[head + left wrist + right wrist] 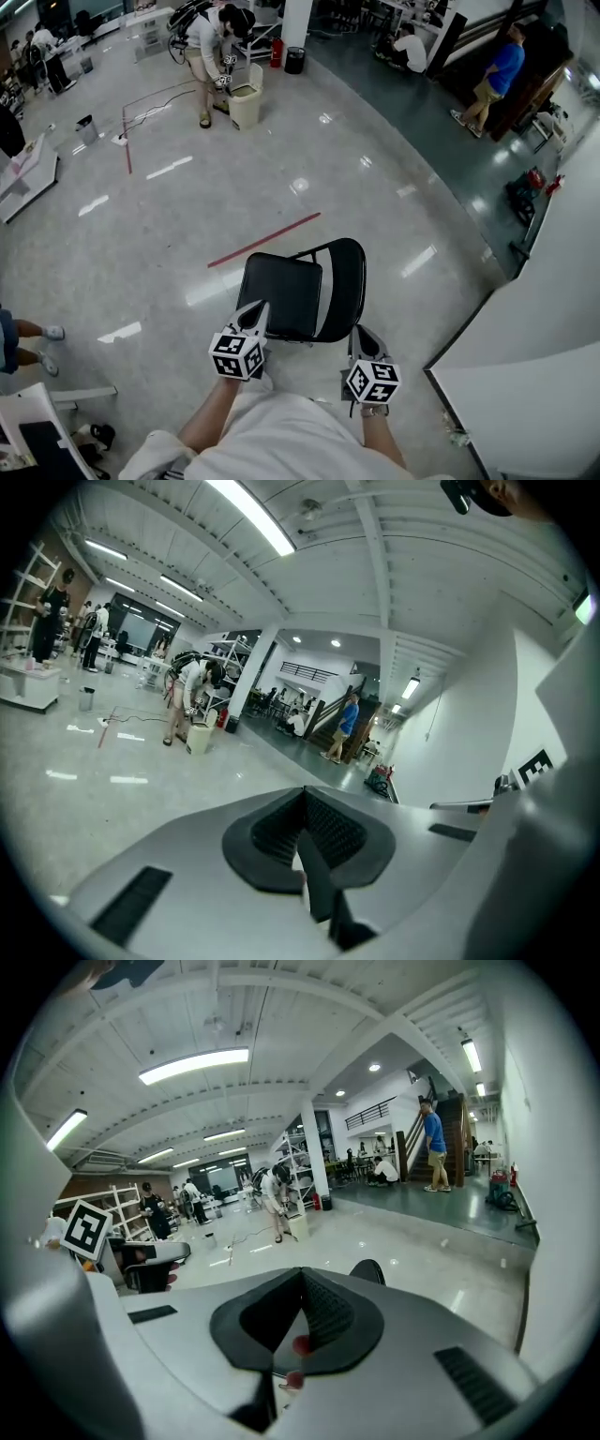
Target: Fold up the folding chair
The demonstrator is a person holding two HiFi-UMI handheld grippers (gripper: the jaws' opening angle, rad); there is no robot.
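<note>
Both forearms [211,417] reach forward in the head view. The left gripper [253,317] and right gripper [362,337] tilt slightly down, just beside the black folding chair [292,292], which stands unfolded on the glossy floor [375,206].

Left gripper view: jaws pressed together, holding nothing.

Right gripper view: jaws likewise together and empty, with the chair's rounded backrest [367,1271] peeking above them.

A glossy grey floor [375,178] bears a red tape line [265,239]; strip lights [194,1065] cross the white ceiling [281,1016].
</note>
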